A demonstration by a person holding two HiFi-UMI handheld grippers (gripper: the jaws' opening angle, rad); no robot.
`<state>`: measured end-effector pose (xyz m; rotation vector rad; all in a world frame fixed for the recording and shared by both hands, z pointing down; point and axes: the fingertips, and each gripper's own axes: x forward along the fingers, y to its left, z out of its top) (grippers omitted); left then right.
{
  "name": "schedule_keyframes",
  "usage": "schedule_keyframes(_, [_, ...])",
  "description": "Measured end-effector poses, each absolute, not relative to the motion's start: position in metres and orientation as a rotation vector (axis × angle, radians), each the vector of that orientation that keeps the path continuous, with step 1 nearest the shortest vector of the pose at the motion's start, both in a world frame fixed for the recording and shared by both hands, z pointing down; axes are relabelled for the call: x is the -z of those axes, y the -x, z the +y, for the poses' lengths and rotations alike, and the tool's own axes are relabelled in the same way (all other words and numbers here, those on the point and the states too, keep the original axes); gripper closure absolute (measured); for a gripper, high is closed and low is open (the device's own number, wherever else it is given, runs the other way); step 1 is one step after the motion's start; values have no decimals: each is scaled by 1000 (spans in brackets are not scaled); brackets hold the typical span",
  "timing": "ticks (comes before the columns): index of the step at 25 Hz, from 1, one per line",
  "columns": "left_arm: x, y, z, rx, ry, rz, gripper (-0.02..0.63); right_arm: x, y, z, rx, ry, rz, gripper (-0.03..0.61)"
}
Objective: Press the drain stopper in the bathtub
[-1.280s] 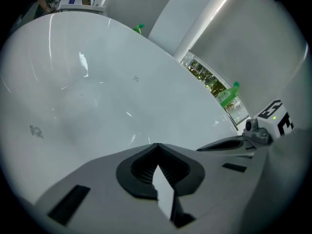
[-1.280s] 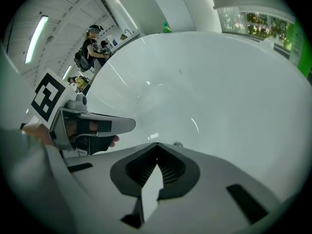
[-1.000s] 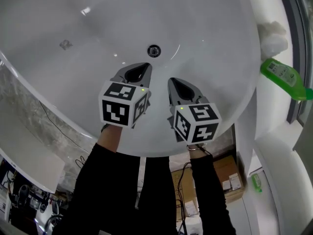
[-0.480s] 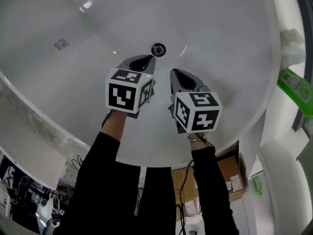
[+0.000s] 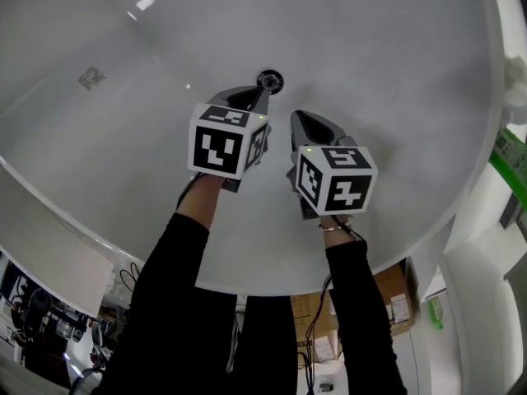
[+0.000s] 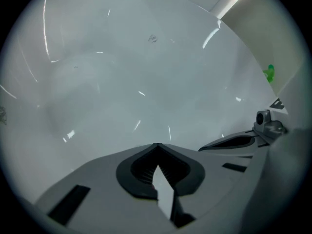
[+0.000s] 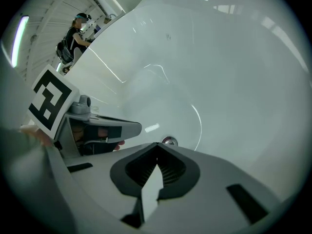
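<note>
Both grippers were over the white tub (image 5: 387, 64), held at arm's length by black-sleeved arms. The left gripper (image 5: 256, 93) had its jaws pressed together, tips meeting, with nothing between them; its own view showed only bare tub wall beyond the tips (image 6: 156, 144). The right gripper (image 5: 298, 116) was likewise closed tip to tip and empty (image 7: 157, 144). One stopper (image 5: 268, 80), round and chromed, sat in the tub floor. In the head view the left gripper's tip lay just beside it, at its lower left; contact could not be confirmed, as the tip appeared to overlap the rim. The right gripper's tip was near the stopper but apart from it, and in the right gripper view the stopper (image 7: 169, 141) showed just past the closed tips, slightly to the right. Count: two grippers, side by side and not touching; two marker cubes, one on each (image 5: 226, 142) (image 5: 333, 179); one stopper; one green bottle (image 5: 510, 159) at the tub's right edge, partly cut off. One person (image 7: 73, 33) stood in the background of the right gripper view.
</note>
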<state>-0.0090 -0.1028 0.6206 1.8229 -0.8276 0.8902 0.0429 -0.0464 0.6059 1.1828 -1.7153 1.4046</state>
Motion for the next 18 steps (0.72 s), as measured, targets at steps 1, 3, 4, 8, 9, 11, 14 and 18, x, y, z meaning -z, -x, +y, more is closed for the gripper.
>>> schedule_keyframes(1, [-626,9,-103,-897,-1821,-824,609,-610,-42,-46,-1405,-1177,-1712,577])
schedule_keyframes(3, [-636,8,-103,-909,-1816,-816,609,-617,-40,-47,-1401,-1163,-1710,577])
schedule_keyframes(4, [-640,6,-104,-916,-1814,-812,609,-620,-40,-49,-1399,-1157,-1710,577])
schedule_keyframes(8, [-656,-2,-100,-940,-1804,-798,609,-630,-46,-49,-1415,-1146,-1696,577])
schedule_keyframes(9, [-660,-2,-98,-943,-1799,-798,609,-633,-47,-48,-1419,-1145,-1692,577])
schedule_keyframes(11, [-669,0,-95,-946,-1788,-803,609,-639,-46,-46,-1419,-1139,-1686,577])
schedule_keyframes(14, [-682,2,-94,-958,-1781,-807,609,-649,-45,-46,-1417,-1129,-1678,577])
schedule_keyframes(18, [-700,4,-94,-981,-1789,-804,609,-662,-44,-46,-1442,-1125,-1659,577])
